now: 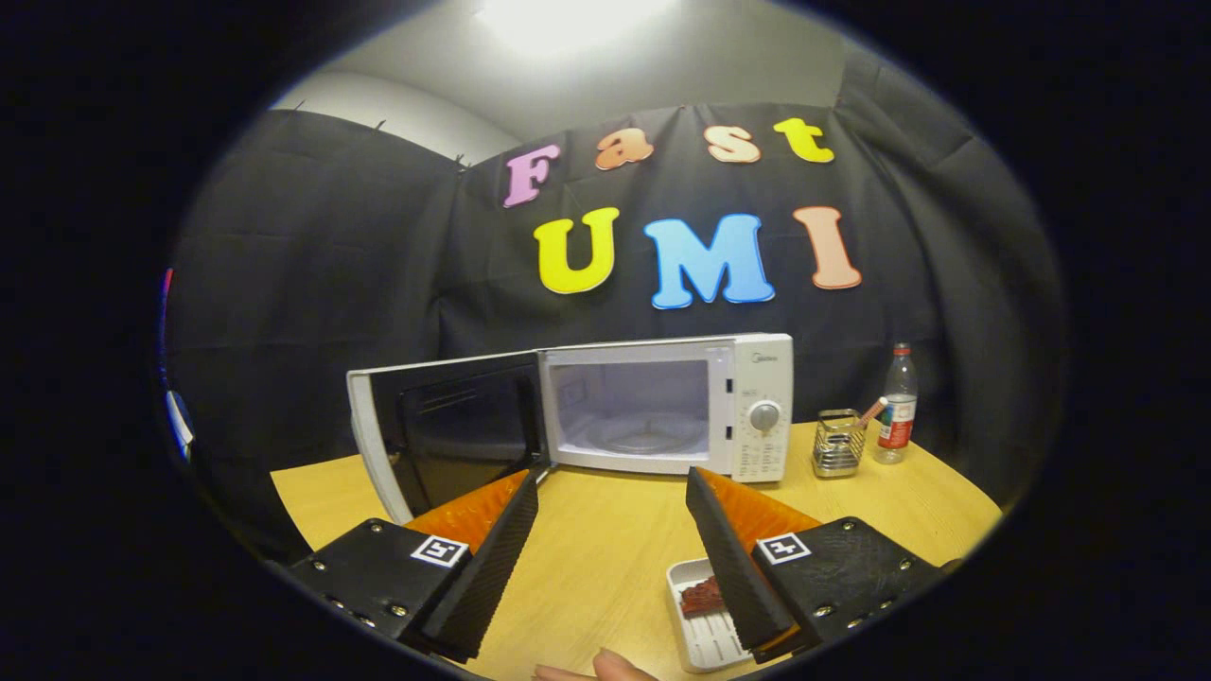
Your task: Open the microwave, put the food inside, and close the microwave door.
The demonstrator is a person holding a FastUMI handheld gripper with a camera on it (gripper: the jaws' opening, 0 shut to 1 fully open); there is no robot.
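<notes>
1 white tray of food [702,615] is lying on the desk [605,539], close under the gripper [615,497] and beside its right finger, which is covering part of the tray; dark reddish pieces are showing at the tray's near end. The 2 fingers are standing wide apart with nothing between them, pointing toward the microwave [662,407]. The microwave is sitting well beyond the fingertips at the back of the desk, its door [445,430] swung fully out to the left and its cavity, with the glass turntable [648,435], standing open and unoccupied. Judging from this, opening is done and fetching the food is the step in hand. To do it well, the gripper is needing to drop back and to the right until the tray's rim sits between the fingers, then close on the 2 long walls rather than on the food, keeping the tray level so nothing is sliding out, and carry it low over the desk into the cavity without clipping the open door. A fingertip [605,667] of a person is showing at the near edge. The desk is a pale wood-grain top. To the right of the microwave a small metal wire holder [838,443] and a clear plastic bottle [897,405] are standing side by side. Black cloth is lining the booth behind, under a bright ceiling light.
</notes>
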